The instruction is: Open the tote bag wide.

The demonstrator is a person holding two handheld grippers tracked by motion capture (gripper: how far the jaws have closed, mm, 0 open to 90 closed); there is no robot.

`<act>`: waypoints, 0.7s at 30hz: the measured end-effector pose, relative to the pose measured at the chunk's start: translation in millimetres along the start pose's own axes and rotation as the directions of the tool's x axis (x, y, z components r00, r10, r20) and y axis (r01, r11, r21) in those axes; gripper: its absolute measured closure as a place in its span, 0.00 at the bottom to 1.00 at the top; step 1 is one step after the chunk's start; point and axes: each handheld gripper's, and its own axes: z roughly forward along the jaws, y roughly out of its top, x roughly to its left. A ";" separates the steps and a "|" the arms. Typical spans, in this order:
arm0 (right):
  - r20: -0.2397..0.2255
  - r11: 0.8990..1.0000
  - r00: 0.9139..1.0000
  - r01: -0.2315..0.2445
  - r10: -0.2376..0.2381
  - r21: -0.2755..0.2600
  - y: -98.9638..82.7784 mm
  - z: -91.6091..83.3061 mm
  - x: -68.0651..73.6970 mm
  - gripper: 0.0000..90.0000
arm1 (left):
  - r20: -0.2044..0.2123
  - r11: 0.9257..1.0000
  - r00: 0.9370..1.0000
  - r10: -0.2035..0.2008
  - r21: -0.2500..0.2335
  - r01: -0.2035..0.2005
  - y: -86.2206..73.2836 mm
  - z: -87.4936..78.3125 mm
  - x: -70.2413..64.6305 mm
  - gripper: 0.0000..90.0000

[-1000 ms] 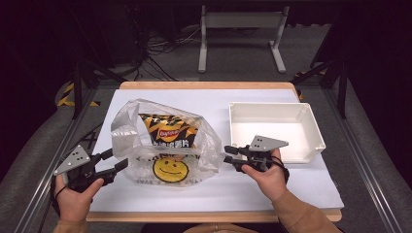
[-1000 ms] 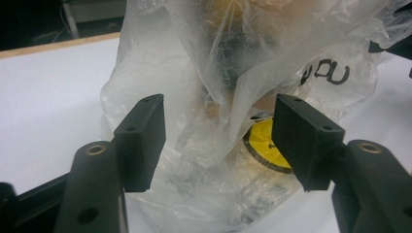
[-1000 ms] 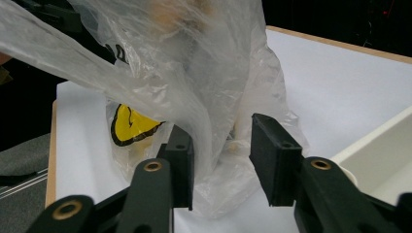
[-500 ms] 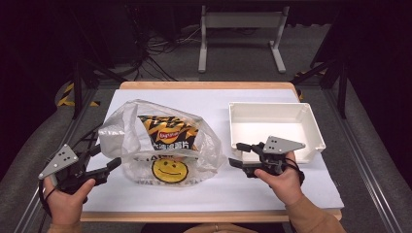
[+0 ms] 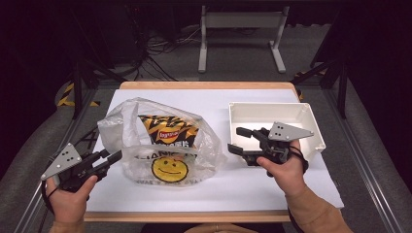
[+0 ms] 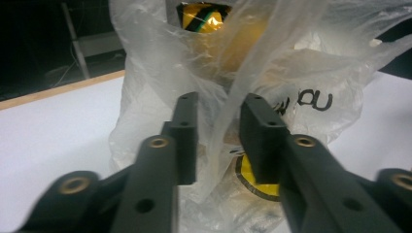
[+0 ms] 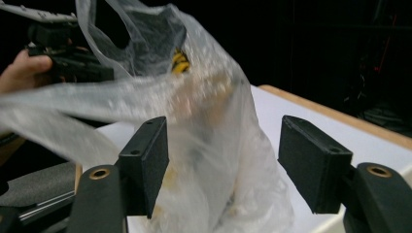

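Observation:
A clear plastic bag with a yellow smiley face lies on the white table cover, holding an orange chip packet. My left gripper points at the bag's left edge. In the left gripper view its jaws have just been closing, and a fold of the bag runs through the narrow gap that remains, with neither pad pressing on it. My right gripper hovers off the bag's right side. Its jaws have just been opening and stand wide, with the film loose between and beyond them.
A white rectangular tray stands at the right, just behind my right gripper. The wooden table edge runs along the back. The other hand's gripper appears at the upper left of the right gripper view.
My right gripper has risen and its jaws have spread wider beside the bag. My left gripper's jaws have narrowed around the bag's edge. The bag has shifted slightly.

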 end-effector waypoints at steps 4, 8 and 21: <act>-0.016 1.000 1.000 0.019 -0.019 -0.014 15.5 7.7 3.8 0.39 | 0.007 1.000 1.000 0.008 0.014 -0.008 -1.1 1.4 -0.1 0.90; -0.032 1.000 0.999 0.027 -0.027 -0.006 24.0 15.6 6.7 0.37 | 0.006 1.000 1.000 0.009 0.019 -0.009 -2.0 2.3 -0.4 0.93; -0.076 1.000 0.997 0.017 -0.015 0.022 44.4 48.3 11.4 0.32 | 0.023 0.999 0.999 0.028 0.032 -0.028 -3.1 5.2 -3.8 0.96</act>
